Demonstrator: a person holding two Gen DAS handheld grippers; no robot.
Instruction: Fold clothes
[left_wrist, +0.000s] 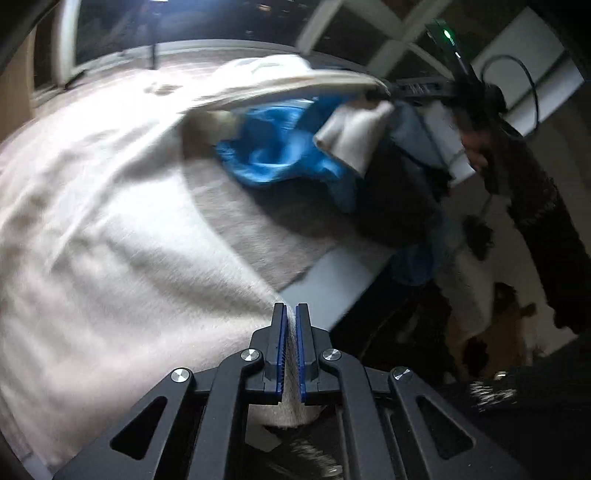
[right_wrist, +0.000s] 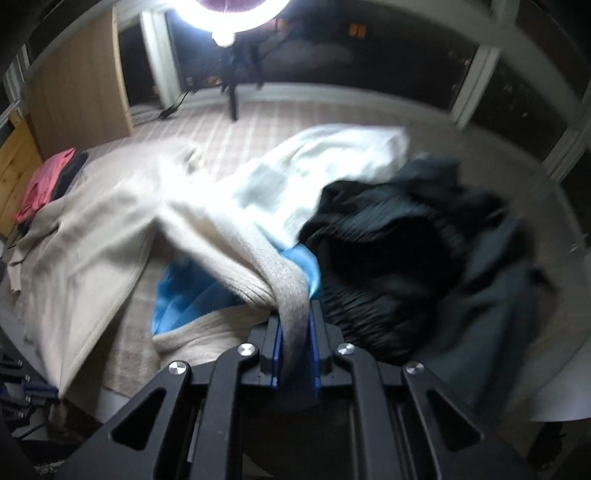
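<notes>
Pinching cream sweater (left_wrist: 110, 229) with left gripper (left_wrist: 291, 314); my right gripper (right_wrist: 295, 314) clamps its cuff; sleeve (right_wrist: 236, 251) stretches lengthwise away from camera.

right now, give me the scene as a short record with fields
left gripper: shut on cream sweater
right gripper: shut on the sweater's sleeve
sweater state: partly lifted, stretched between both grippers, motion blurred
under sweater: blue garment
beside it: dark clothes pile, white garment
far left: pink clothing
surface: bed cover
</notes>
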